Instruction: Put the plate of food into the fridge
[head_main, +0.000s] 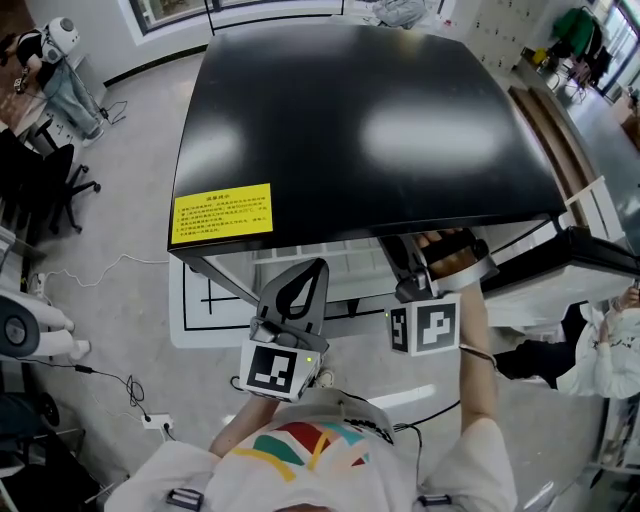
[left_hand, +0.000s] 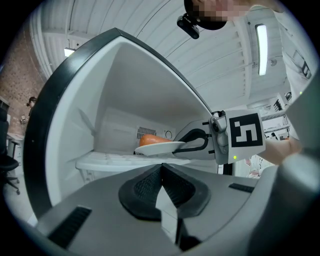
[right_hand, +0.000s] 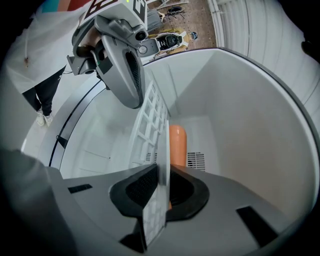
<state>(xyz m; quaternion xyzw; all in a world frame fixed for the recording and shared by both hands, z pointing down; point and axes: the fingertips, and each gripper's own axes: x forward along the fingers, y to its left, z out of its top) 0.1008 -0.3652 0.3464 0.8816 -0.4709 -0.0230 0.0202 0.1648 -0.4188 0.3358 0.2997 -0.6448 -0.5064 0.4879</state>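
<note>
Right hand-held gripper (right_hand: 161, 186) clamped on plate (left_hand: 159, 147) rim above fridge shelf (left_hand: 107, 161) — any tilt could roll orange food (left_hand: 151, 140) off. Left hand-held gripper (left_hand: 161, 186) closed, empty.

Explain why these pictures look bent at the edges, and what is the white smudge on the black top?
Head view: the smudge is glare on the glossy black fridge top. Left gripper view: a wide lens bows the fridge walls and darkens the corners; the ceiling lamp is washed out. Right gripper view: same bowing, and the plate, close to the lens, is blurred.
</note>
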